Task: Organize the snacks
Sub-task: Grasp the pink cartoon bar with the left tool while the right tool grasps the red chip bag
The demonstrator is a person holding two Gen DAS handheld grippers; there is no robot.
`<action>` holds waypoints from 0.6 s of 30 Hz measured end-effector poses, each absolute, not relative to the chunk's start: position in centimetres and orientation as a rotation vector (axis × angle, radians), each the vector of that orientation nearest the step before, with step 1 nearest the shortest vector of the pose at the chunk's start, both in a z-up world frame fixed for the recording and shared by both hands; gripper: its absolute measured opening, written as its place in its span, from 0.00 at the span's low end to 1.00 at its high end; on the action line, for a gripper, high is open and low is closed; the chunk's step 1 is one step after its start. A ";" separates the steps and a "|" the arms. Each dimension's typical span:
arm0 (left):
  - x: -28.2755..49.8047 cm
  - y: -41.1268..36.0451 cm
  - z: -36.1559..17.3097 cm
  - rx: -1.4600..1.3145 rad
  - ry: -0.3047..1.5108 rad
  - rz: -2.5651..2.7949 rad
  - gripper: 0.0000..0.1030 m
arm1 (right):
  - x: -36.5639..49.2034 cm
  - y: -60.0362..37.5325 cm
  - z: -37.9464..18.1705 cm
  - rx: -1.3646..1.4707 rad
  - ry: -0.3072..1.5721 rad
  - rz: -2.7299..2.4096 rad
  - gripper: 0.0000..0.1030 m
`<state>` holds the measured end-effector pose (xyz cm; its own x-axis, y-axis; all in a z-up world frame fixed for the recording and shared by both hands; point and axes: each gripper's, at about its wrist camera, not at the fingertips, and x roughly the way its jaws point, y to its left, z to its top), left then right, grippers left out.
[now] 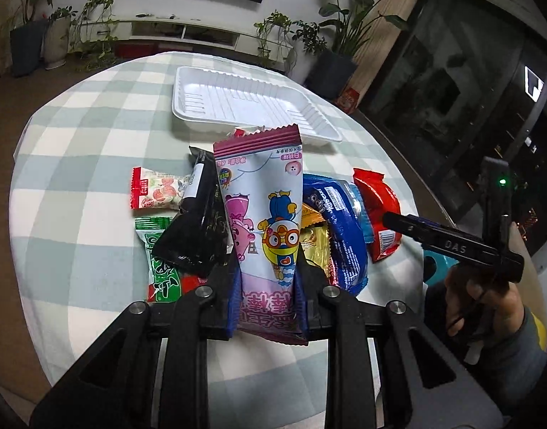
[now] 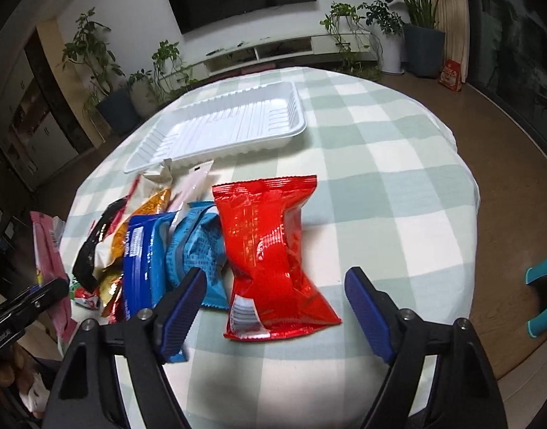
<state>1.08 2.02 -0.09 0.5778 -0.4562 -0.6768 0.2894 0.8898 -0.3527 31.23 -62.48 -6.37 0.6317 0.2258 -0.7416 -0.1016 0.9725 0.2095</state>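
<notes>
Left tool (image 1: 266,286) clamped, right tool (image 2: 275,307) apparently spread wide

One white tray (image 1: 248,107) is sitting on the worktop (image 1: 87,136). In front of the tray, at least eight snack packets are showing: one cartoon-printed pink packet (image 1: 262,221), one red (image 2: 270,250), two blue, one black, one green, one gold, one strawberry-printed.

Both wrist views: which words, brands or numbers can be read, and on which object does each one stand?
"DAS": on the black body of the right gripper, seen in the left wrist view.
Cartoon snack packet in the left gripper: print upside down, unreadable.
Red packet, blue packets: print too blurred.
</notes>
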 end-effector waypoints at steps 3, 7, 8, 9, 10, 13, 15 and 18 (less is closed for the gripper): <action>1.2 2.2 -0.4 -0.221 0.855 -0.428 0.21 | 32.2 -62.4 -7.4 0.165 0.921 0.188 0.75; 1.3 2.2 -0.6 -0.223 0.860 -0.419 0.21 | 33.0 -62.4 -8.2 0.191 0.957 0.210 0.56; 1.2 2.2 -0.6 -0.221 0.860 -0.418 0.21 | 33.0 -62.3 -8.2 0.186 0.956 0.219 0.52; 1.1 2.1 -0.6 -0.220 0.860 -0.417 0.21 | 32.8 -62.2 -8.1 0.179 0.950 0.229 0.46; 1.1 2.1 -0.6 -0.218 0.859 -0.414 0.21 | 32.7 -62.1 -8.0 0.177 0.945 0.240 0.45; 1.0 2.2 -0.6 -0.220 0.856 -0.407 0.21 | 32.1 -62.2 -7.6 0.190 0.922 0.257 0.37; 1.0 2.3 -0.6 -0.226 0.855 -0.400 0.21 | 31.7 -62.6 -7.3 0.214 0.902 0.263 0.37; 1.0 2.4 -0.5 -0.233 0.852 -0.396 0.21 | 31.0 -63.5 -6.5 0.272 0.864 0.280 0.35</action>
<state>0.96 2.45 -0.51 0.5921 -0.4289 -0.6823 0.2452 0.9024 -0.3545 30.99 -63.52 -6.49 0.6176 0.3485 -0.7051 -0.1306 0.9295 0.3450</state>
